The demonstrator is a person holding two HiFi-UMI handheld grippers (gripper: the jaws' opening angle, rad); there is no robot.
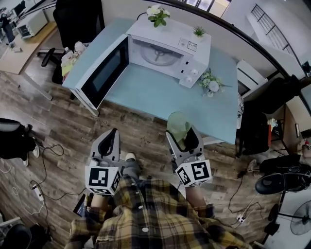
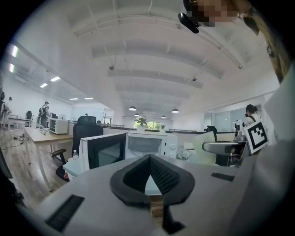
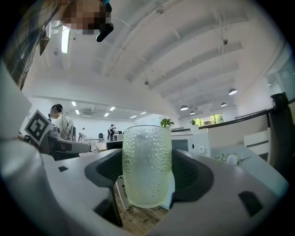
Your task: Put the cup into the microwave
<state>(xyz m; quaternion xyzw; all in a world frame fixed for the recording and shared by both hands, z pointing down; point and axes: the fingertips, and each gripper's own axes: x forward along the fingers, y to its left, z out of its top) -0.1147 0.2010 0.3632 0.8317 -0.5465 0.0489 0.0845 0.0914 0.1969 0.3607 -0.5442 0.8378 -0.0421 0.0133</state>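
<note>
A pale green dimpled cup (image 3: 147,166) stands upright between the jaws of my right gripper (image 3: 148,177), which is shut on it. From the head view the cup (image 1: 178,126) hangs over the near edge of the blue table (image 1: 160,95), with the right gripper (image 1: 183,141) below it. The white microwave (image 1: 165,51) stands at the back of the table with its door (image 1: 103,74) swung open to the left and its cavity showing a glass turntable. My left gripper (image 1: 111,144) is held over the floor short of the table, shut and holding nothing (image 2: 150,177).
A potted flower (image 1: 158,14) and a small plant (image 1: 198,32) stand on top of the microwave. A flower bunch (image 1: 211,84) lies on the table right of it. Office chairs (image 1: 272,104) stand at the right, cables (image 1: 46,170) run over the wooden floor at the left.
</note>
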